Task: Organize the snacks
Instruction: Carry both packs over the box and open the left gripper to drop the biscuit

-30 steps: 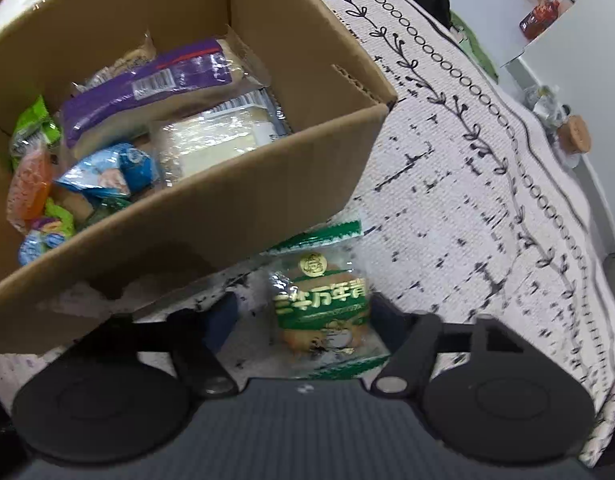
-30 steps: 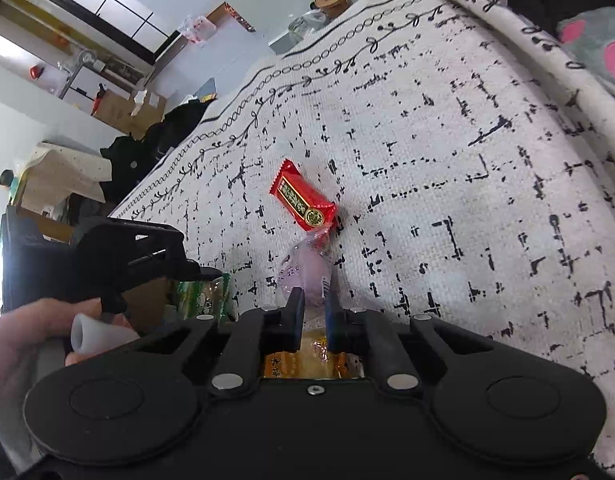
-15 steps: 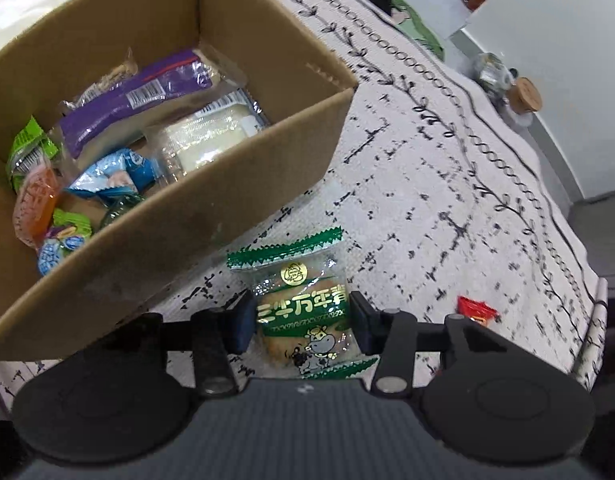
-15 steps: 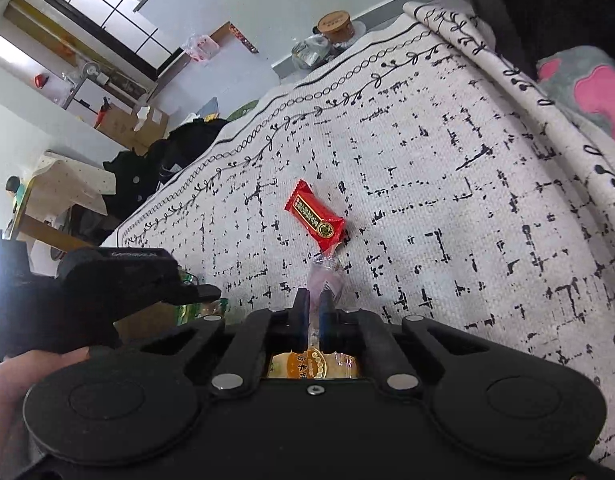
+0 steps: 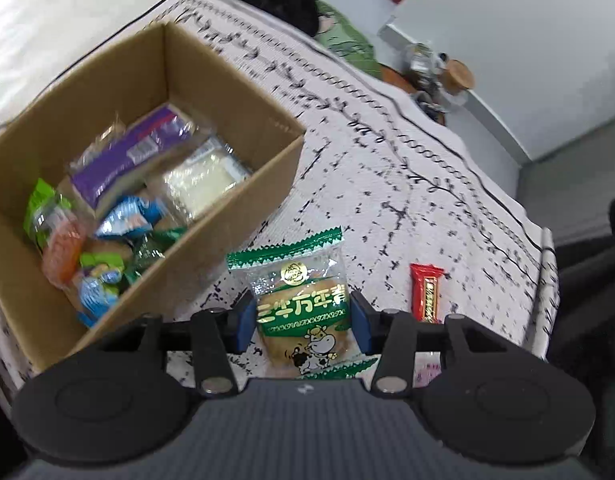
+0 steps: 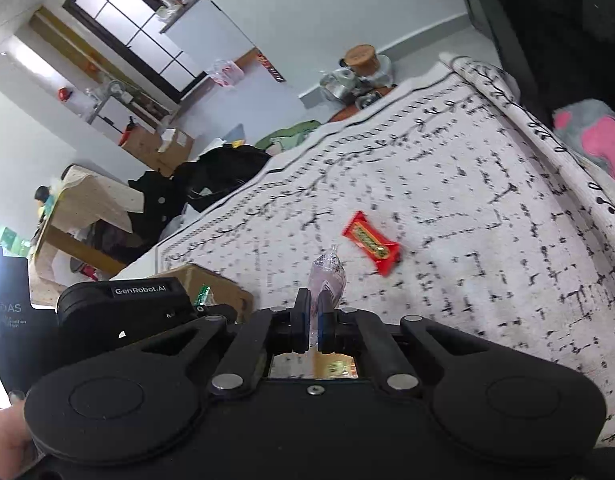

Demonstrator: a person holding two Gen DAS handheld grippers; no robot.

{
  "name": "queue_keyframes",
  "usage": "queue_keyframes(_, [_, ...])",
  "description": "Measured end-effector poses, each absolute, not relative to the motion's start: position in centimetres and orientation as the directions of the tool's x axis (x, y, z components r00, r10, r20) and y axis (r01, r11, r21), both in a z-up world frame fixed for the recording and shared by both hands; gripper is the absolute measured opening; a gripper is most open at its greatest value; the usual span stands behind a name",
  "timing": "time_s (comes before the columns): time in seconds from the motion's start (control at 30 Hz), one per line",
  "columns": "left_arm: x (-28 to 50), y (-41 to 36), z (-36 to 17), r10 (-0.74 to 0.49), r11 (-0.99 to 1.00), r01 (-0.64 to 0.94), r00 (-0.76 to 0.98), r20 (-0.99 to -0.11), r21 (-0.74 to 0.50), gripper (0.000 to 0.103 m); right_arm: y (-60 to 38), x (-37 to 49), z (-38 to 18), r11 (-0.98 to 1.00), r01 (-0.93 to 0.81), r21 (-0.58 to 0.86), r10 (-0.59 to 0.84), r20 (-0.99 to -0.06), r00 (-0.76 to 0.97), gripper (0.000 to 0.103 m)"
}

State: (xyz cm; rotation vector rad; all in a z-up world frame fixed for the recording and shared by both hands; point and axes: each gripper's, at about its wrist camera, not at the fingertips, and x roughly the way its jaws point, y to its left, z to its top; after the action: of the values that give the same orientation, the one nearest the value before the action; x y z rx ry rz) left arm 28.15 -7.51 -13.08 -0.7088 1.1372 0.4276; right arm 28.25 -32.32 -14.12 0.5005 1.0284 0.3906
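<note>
My left gripper (image 5: 301, 320) is shut on a green-and-clear packet (image 5: 299, 300) with a cow picture, held above the cloth just right of the cardboard box (image 5: 235, 108). The box holds several snacks, among them a purple bar (image 5: 131, 156) and a pale clear-wrapped block (image 5: 203, 180). My right gripper (image 6: 313, 320) is shut on a small pink clear-wrapped snack (image 6: 327, 280), lifted off the cloth. A red candy bar (image 6: 371, 242) lies on the cloth beyond it; it also shows in the left wrist view (image 5: 426, 292).
The patterned white cloth (image 5: 407, 168) covers the surface and drops off at the right edge (image 6: 547, 140). A cork-lidded jar (image 6: 361, 58) and glassware stand past the far edge. The left gripper body (image 6: 119, 312) is to the left of my right gripper.
My left gripper closed on the green packet and lifted it back from the box. My right gripper shut on the pink snack and raised it off the cloth.
</note>
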Motion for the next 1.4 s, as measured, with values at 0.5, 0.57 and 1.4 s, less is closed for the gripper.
queue_keyframes(0.5, [25.0, -3.6, -9.0, -0.111, 0.829, -0.473, 0.386, -0.916, -0.300, 0.047, -27.9, 26.2, -11.5, 0.806, -0.139, 0.575, 0.565, -0.679, 0.469, 0.001])
queue_keyframes(0.57, [24.4, -2.9, -8.8, -0.106, 0.839, -0.461, 0.382, -0.918, -0.288, 0.047, -27.3, 26.0, -11.2, 0.803, -0.148, 0.577, 0.572, -0.675, 0.467, 0.001])
queue_keyframes(1.4, [20.9, 4.5, -9.3, -0.095, 0.876, -0.415, 0.350, -0.932, -0.245, 0.051, -18.1, 25.1, -8.4, 0.778, -0.262, 0.571, 0.626, -0.674, 0.393, 0.001])
